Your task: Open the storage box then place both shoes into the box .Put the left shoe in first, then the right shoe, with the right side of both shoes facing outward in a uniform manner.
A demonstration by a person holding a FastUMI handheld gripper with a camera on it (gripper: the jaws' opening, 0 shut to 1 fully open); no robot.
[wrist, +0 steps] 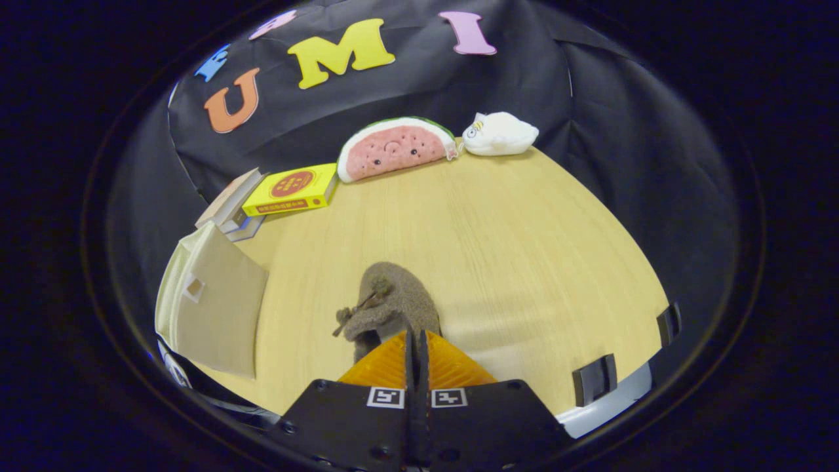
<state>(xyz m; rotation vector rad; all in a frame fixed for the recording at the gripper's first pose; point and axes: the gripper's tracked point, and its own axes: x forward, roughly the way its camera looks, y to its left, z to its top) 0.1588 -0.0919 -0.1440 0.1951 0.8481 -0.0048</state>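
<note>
A brown suede shoe (392, 303) with a small bow on its top reaches forward from my gripper (416, 344), toe pointing away over the wooden table (524, 262). The two fingers stand pressed together on the shoe's rear edge, and the heel is hidden behind them. A soft shadow lies on the table to the shoe's right. A cream box (213, 314) with a small square tag on its flat panel stands to the left of the shoe. A white plastic rim (609, 403) with two black clips shows low on the right, beside the fingers.
Beyond the shoe, at the table's far edge, lie a watermelon-slice plush (393, 147) and a white plush (498, 134). A yellow box (292, 189) and stacked books (233, 206) sit at the far left, behind the cream box.
</note>
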